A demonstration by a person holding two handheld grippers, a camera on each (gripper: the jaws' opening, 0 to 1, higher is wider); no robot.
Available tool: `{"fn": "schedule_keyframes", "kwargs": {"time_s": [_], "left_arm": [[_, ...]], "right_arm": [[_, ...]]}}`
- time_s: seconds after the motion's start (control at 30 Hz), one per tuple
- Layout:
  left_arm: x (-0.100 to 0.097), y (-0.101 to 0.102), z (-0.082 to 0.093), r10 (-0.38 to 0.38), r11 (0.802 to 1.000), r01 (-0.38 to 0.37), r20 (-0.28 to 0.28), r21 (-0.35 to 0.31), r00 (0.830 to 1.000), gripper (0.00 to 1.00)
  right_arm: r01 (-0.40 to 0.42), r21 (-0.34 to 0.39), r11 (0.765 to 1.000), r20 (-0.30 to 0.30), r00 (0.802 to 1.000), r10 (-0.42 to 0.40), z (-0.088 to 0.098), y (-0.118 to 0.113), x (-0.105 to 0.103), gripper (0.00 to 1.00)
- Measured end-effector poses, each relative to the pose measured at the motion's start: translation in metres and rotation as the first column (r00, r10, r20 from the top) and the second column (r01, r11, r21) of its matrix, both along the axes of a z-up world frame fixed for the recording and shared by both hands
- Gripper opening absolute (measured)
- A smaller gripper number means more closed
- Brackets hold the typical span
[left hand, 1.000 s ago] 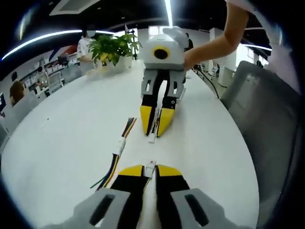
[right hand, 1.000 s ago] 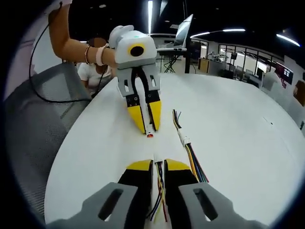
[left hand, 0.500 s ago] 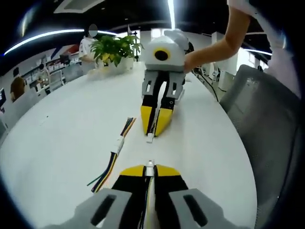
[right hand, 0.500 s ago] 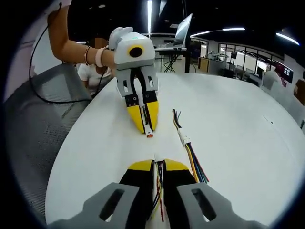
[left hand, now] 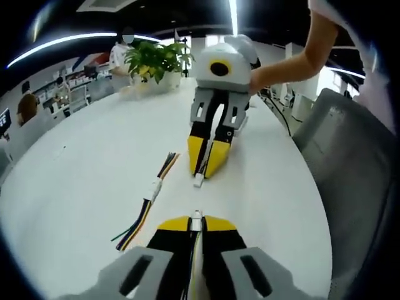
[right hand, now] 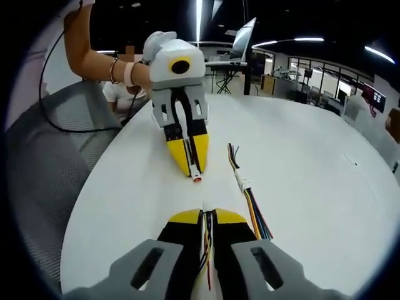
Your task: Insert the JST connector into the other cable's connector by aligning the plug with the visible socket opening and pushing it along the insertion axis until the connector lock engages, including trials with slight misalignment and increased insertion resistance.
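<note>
On the white table point(left hand: 81, 187), between your two grippers, the two connectors face each other with a small gap. In the left gripper view, your left gripper point(left hand: 196, 221) has its yellow-tipped jaws closed on the white connector point(left hand: 197, 215), which sticks out a little from the tips. Opposite it, your right gripper point(left hand: 207, 164) points down at the table and its jaws are closed on the second connector point(left hand: 199, 180), a small white piece at the tips. In the right gripper view, this gripper holds its cable point(right hand: 205, 250) of coloured wires between the closed jaws, and the connector of the left gripper shows a red end. A spare cable point(left hand: 147, 206) with many coloured wires and a white joint in the middle lies on the table just beside the grippers, not touched. A potted plant point(left hand: 156, 59) stands at the far edge. A grey chair point(left hand: 350, 181) stands beside the table.
</note>
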State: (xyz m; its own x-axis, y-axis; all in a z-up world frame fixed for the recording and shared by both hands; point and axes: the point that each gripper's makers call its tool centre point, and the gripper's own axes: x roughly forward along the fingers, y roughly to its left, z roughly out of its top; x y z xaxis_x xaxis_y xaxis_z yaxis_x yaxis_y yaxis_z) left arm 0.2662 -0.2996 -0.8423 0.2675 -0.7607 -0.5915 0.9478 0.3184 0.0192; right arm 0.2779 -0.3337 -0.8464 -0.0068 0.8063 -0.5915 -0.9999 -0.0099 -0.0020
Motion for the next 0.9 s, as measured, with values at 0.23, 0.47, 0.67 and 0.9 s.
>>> {"fn": "schedule_keyframes", "kwargs": {"time_s": [0.23, 0.47, 0.67, 0.9], "left_arm": [[0.000, -0.005, 0.006, -0.034, 0.999, 0.033, 0.016, 0.012, 0.999, 0.00], [0.012, -0.009, 0.019, -0.036, 0.999, 0.036, 0.058, 0.014, 0.998, 0.00], [0.016, -0.013, 0.026, -0.066, 0.998, 0.064, 0.078, 0.021, 0.995, 0.00], [0.014, -0.018, 0.026, -0.086, 0.996, 0.084, 0.077, 0.025, 0.993, 0.00]], "right_arm": [[0.000, -0.004, 1.000, 0.010, 1.000, 0.000, 0.011, -0.002, 0.004, 0.03], [0.006, 0.006, 1.000, -0.012, 1.000, -0.006, 0.022, 0.002, 0.006, 0.03], [-0.015, -0.004, 1.000, -0.006, 1.000, 0.015, 0.025, 0.009, -0.001, 0.03], [-0.021, -0.006, 1.000, -0.019, 1.000, 0.021, 0.025, 0.010, -0.003, 0.03]]}}
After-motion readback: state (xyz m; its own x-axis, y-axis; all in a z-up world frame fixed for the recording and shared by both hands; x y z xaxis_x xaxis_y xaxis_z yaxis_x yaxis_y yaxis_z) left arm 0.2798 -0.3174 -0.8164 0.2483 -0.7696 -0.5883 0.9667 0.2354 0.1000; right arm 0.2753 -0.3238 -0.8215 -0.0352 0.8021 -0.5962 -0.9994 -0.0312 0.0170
